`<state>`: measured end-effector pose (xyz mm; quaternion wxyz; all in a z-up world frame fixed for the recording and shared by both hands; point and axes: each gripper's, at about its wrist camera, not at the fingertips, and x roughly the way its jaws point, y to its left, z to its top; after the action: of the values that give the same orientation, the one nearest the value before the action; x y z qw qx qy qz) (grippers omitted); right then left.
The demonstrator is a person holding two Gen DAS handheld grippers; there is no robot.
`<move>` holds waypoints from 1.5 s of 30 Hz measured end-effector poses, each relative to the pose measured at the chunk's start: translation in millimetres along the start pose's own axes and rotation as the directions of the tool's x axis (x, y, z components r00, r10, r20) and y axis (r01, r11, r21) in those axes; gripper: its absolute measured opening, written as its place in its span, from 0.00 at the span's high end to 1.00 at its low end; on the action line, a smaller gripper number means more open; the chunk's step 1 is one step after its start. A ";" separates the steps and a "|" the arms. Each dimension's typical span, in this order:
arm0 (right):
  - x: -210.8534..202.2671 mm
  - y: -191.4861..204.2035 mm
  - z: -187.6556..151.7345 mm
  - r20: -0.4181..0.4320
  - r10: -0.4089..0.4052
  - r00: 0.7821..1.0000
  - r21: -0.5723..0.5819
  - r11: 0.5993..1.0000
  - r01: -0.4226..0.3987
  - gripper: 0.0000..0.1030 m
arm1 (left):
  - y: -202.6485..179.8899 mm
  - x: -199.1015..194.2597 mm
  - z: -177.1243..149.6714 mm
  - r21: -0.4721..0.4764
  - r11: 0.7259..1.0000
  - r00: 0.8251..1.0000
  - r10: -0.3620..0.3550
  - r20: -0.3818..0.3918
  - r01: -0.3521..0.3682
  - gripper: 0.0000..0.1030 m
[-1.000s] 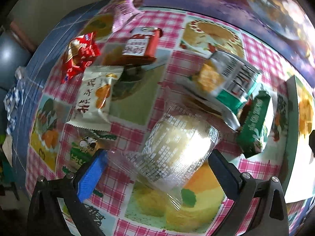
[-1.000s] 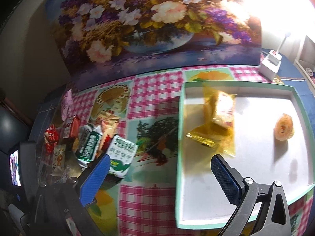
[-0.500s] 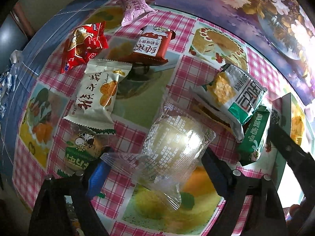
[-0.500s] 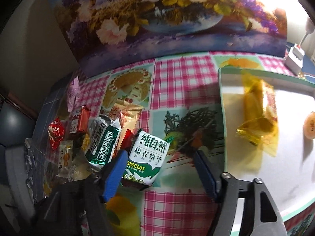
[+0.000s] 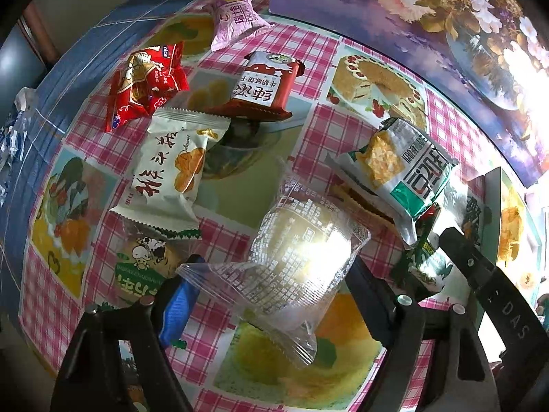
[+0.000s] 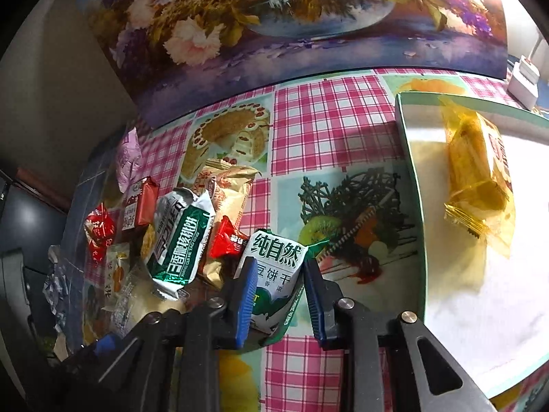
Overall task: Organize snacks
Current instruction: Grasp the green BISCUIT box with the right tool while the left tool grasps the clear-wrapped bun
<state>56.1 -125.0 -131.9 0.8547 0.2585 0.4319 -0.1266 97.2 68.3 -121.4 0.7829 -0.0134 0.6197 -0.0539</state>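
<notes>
Left tool (image 5: 271, 295): jaws closing, one on each side of a clear, crinkly plastic snack pack (image 5: 295, 264) with a pale cake inside; whether the pads already press on it cannot be told.
Right tool (image 6: 279, 295): drawn in narrow on a green-and-white foil biscuit pack (image 6: 274, 274), blue pads against both its sides.
Clear pack: lies on the tabletop (image 5: 319, 127), which wears a pink-checked oilcloth with fruit and cake prints.
Biscuit pack: at the right edge of the snack heap, between the heap and the tray, near end bent between the pads.
Tray (image 6: 411, 178): shallow, white inside with a mint-green rim, right of the biscuit pack; a yellow see-through wrapped cake (image 6: 477, 168) lies in its far part.
Heap, left wrist view: cream pack with red script (image 5: 171, 171) just beyond the blue finger; red crinkled packet (image 5: 144, 86), brown-red wafer pack (image 5: 264, 86) and lilac packet (image 5: 233, 20) farther off; white-and-green foil cracker pack (image 5: 405, 171) to the right.
Backdrop: a painted flower picture (image 6: 274, 17) stands along the far edge of the tabletop.
</notes>
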 end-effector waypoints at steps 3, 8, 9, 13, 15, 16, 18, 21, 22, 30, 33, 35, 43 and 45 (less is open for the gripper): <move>-1.2 0.0 -0.2 -0.009 0.000 1.000 0.001 1.000 0.000 0.69 | -0.4 -3.1 0.8 0.009 1.000 1.000 0.006 0.001 -0.006 0.20; 0.0 4.6 1.1 -0.021 -0.014 1.000 -0.014 1.000 0.014 0.66 | -2.9 -10.4 -1.1 0.001 1.000 1.000 0.003 0.009 -0.003 0.20; 0.8 6.0 1.1 -0.021 -0.014 1.000 -0.015 1.000 0.014 0.57 | -1.4 -11.3 0.1 0.001 1.000 1.000 0.001 0.011 -0.001 0.20; 3.5 14.1 -0.4 -0.022 -0.017 1.000 -0.036 0.999 0.016 0.44 | 0.0 -14.9 0.4 0.008 1.000 1.000 0.004 0.013 -0.005 0.20; 4.5 17.6 -0.7 -0.016 -0.040 0.999 -0.047 0.998 0.039 0.44 | -0.5 -14.1 -0.4 0.009 1.000 1.000 0.002 0.011 -0.002 0.20; 5.1 18.4 -0.5 -0.015 -0.048 0.999 -0.049 0.998 0.047 0.44 | -0.8 -12.7 0.1 0.009 1.000 1.000 0.000 0.009 0.000 0.20; 7.2 17.7 -0.1 -0.020 -0.063 0.998 -0.043 0.997 0.062 0.44 | -0.3 -11.9 0.2 0.011 1.000 1.000 0.002 0.008 -0.002 0.20; 11.3 14.9 0.1 -0.033 -0.072 0.997 -0.027 0.997 0.071 0.44 | -0.5 -12.8 0.1 0.022 1.000 1.000 0.010 0.010 -0.010 0.20; 11.8 14.2 -0.5 -0.032 -0.070 0.997 -0.025 0.997 0.070 0.44 | -1.1 -11.4 0.6 0.023 1.000 1.000 0.011 0.009 -0.011 0.20; 1.0 2.7 -9.0 -0.039 -0.120 0.992 -0.046 0.992 0.118 0.50 | -5.1 -11.2 -1.9 0.025 1.000 1.000 0.004 0.016 -0.005 0.20; 0.2 2.5 -12.4 -0.046 -0.136 0.990 -0.071 0.989 0.133 0.54 | -8.1 -12.6 -2.1 0.044 0.999 1.000 0.002 0.016 -0.002 0.20; 2.1 1.7 -14.5 -0.057 -0.145 0.988 -0.078 0.987 0.141 0.55 | -9.7 -12.4 -2.4 0.050 0.999 1.000 -0.007 0.012 0.006 0.20; 1.1 -0.2 -21.1 -0.044 -0.183 0.982 -0.110 0.978 0.177 0.57 | -25.1 -5.5 -3.6 0.090 0.996 1.000 0.009 0.000 -0.009 0.24; -0.4 -1.1 -21.4 -0.039 -0.183 0.982 -0.110 0.978 0.178 0.57 | -31.7 -0.2 -4.2 0.092 0.996 1.000 0.007 -0.006 -0.007 0.24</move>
<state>40.9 -114.2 -142.5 0.8415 0.1757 0.4802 -0.1743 90.9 37.1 -119.4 0.7809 0.0252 0.6190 -0.0797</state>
